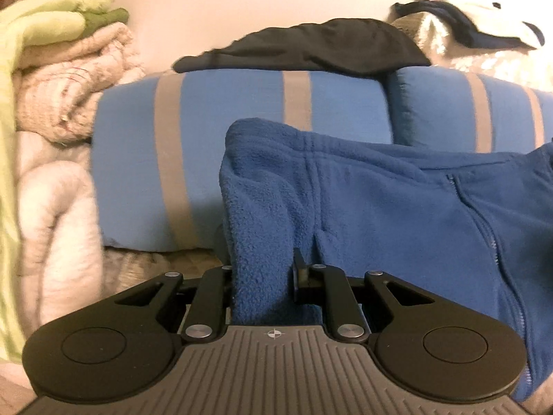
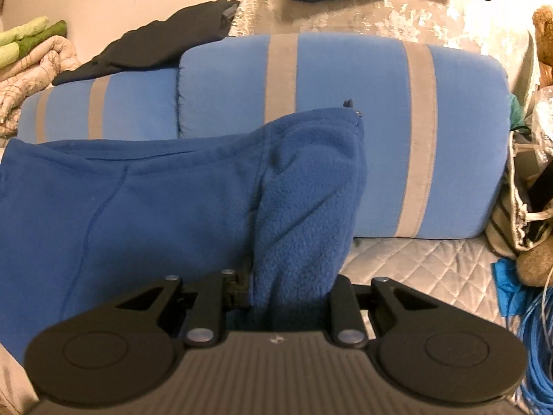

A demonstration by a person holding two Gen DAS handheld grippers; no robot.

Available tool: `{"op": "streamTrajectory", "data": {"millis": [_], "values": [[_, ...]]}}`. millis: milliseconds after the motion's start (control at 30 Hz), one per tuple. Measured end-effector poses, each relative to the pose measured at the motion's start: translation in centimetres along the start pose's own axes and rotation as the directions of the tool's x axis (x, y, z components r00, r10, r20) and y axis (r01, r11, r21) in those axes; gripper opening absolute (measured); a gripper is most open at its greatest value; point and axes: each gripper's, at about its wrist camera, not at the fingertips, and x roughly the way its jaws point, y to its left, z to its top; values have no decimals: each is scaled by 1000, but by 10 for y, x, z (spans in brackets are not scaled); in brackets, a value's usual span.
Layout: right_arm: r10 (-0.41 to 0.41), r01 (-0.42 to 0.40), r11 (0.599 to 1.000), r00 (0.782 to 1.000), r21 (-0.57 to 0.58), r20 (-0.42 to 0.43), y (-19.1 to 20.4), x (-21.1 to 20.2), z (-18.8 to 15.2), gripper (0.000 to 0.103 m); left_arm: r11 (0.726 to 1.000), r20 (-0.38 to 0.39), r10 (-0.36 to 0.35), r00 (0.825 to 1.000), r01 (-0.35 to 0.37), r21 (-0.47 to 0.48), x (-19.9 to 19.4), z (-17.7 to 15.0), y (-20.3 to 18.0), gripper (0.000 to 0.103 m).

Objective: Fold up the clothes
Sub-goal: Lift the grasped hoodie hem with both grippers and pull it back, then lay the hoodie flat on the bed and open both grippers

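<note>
Both grippers hold the same garment, a blue fleece jacket (image 1: 397, 200), stretched between them above the bed.

Left gripper (image 1: 264, 273): its two fingers pinch a bunched end of the fleece. From this grip the jacket runs away toward 3 o'clock, its zipper (image 1: 490, 235) visible at about 2 o'clock.

Right gripper (image 2: 290, 276): its fingers pinch the opposite bunched end. From here the cloth runs toward 9 o'clock.

The jacket's long axis therefore lies left to right, spanning the two grips, with the body sagging slightly between them. Neither gripper is nearer; each holds one end.

Beyond the jacket, at 12 o'clock in both views, lie the striped blue cushions (image 2: 338, 114) with a black garment (image 1: 311, 45) on top. Quilted bed cover (image 2: 414, 269) shows at 4 o'clock of the right gripper.

Judgement: whether this is a lift for laying out or a fold in progress cannot be settled.
</note>
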Motion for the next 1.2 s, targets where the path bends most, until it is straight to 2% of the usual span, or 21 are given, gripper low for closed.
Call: {"op": "streamTrajectory", "data": {"millis": [300,600,933,1000,1033,1100,1133,1167,1200], "values": [[70,-71,997,997,-22,-14,55,14,0,22,997,-36,58,998,-60,-53,-2,-7,55,19],[125,-126,992,992,-32,-26,118,26,2,22,991,-46,119,992,-122,-51,-9,-14,109,19],[151,-153,986,988,-71,-29,184,35,6,22,985,-63,157,986,-161,-63,-8,-26,161,19],[143,-145,987,989,-74,-33,198,39,6,22,986,-63,143,988,-148,-81,-2,-30,171,22],[136,-138,988,990,-73,-34,204,41,6,23,986,-65,133,989,-139,-89,5,-34,176,28],[113,-115,991,993,-62,-40,214,49,4,29,984,-83,138,987,-146,-100,22,-41,184,46],[84,-87,995,995,-57,-54,218,58,1,53,971,-130,206,970,-219,-94,33,-45,184,63],[45,-51,996,995,-69,-84,223,70,-1,70,956,-163,267,950,-283,-82,42,-48,184,68],[5,-15,997,994,-82,-113,228,83,-4,81,943,-161,314,936,-327,-62,46,-51,182,68]]}}
